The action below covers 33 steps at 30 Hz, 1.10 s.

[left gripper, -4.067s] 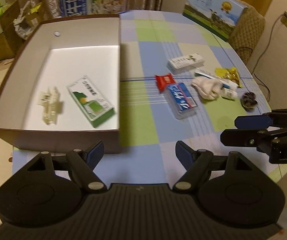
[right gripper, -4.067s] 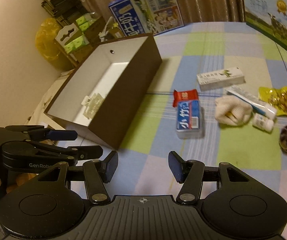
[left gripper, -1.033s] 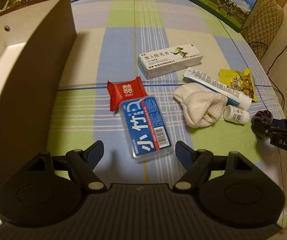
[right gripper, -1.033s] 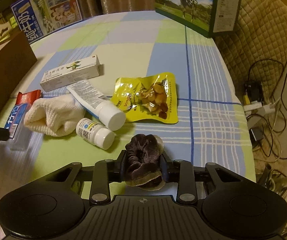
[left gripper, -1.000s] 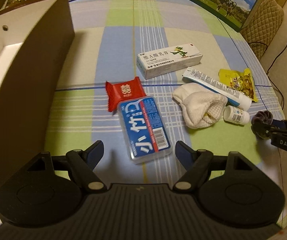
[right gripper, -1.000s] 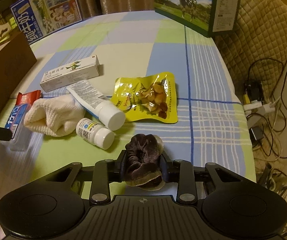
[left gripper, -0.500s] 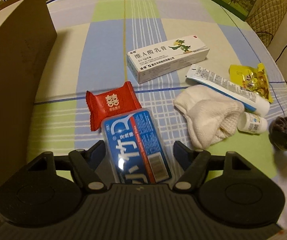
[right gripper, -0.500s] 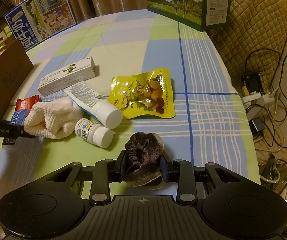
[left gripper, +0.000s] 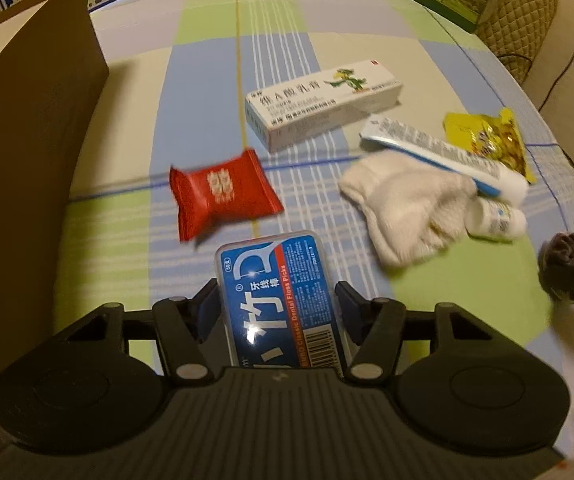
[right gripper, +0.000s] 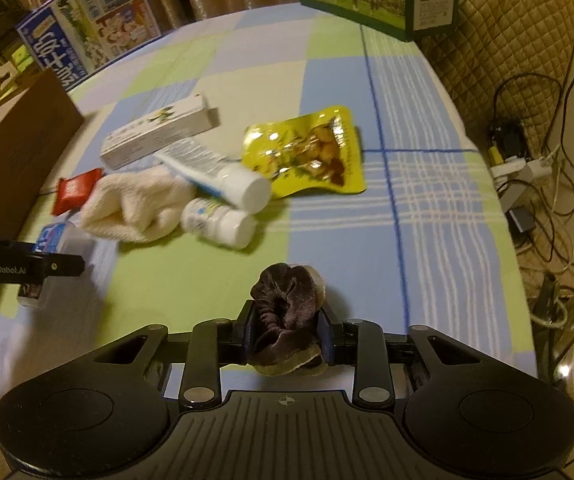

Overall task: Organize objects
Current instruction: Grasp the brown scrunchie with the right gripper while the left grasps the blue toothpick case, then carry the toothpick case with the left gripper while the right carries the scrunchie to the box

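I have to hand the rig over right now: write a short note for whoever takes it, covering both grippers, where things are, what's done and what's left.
Left gripper: its fingers have just been closing around the blue floss pick box on the tablecloth; a sliver of gap still shows on the right side, so no firm grip yet.
Right gripper: shut on the dark brown scrunchie.
Loose on the cloth: red candy packet, white ointment carton, white sock, tube, small white bottle, yellow snack pouch.
Brown box stands at the left.
Left: finish the floss grip, box both items, then the rest.
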Tool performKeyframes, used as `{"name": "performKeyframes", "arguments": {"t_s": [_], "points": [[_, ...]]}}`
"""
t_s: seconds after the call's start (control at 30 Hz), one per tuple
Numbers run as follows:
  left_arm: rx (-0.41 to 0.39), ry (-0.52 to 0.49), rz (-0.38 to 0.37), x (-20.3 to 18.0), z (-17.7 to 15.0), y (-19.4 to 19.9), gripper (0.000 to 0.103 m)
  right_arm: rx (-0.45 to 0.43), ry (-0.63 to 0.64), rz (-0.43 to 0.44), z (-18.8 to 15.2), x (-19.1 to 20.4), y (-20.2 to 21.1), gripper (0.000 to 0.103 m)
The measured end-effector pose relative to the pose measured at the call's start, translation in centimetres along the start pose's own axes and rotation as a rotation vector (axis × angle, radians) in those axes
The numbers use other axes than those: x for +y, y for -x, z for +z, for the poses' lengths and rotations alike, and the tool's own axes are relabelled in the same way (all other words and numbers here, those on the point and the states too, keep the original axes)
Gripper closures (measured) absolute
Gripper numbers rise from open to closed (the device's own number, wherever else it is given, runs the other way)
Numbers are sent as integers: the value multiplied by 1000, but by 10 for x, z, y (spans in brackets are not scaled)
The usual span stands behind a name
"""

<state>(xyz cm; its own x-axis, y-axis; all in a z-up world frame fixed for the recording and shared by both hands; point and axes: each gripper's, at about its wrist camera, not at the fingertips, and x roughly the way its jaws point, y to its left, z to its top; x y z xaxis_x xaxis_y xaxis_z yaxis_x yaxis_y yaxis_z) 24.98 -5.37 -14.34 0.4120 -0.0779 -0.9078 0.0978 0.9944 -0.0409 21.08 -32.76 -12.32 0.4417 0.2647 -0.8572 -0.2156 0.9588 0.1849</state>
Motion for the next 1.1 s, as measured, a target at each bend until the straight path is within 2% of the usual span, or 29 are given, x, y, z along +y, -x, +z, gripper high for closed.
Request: {"name": "performKeyframes", "arguments": {"t_s": [0.23, 0.6, 0.83, 1.1], "points": [[-13, 11, -63, 5, -25, 34, 46, -6, 30, 79, -7, 34, 23, 76], [-182, 49, -131, 31, -38, 124, 46, -68, 155, 241, 8, 123, 50, 76], [-271, 110, -82, 74, -45, 171, 46, -93, 240, 359, 19, 189, 57, 76], [-329, 199, 22, 146, -58, 205, 46, -125, 339, 443, 28, 266, 53, 76]]}}
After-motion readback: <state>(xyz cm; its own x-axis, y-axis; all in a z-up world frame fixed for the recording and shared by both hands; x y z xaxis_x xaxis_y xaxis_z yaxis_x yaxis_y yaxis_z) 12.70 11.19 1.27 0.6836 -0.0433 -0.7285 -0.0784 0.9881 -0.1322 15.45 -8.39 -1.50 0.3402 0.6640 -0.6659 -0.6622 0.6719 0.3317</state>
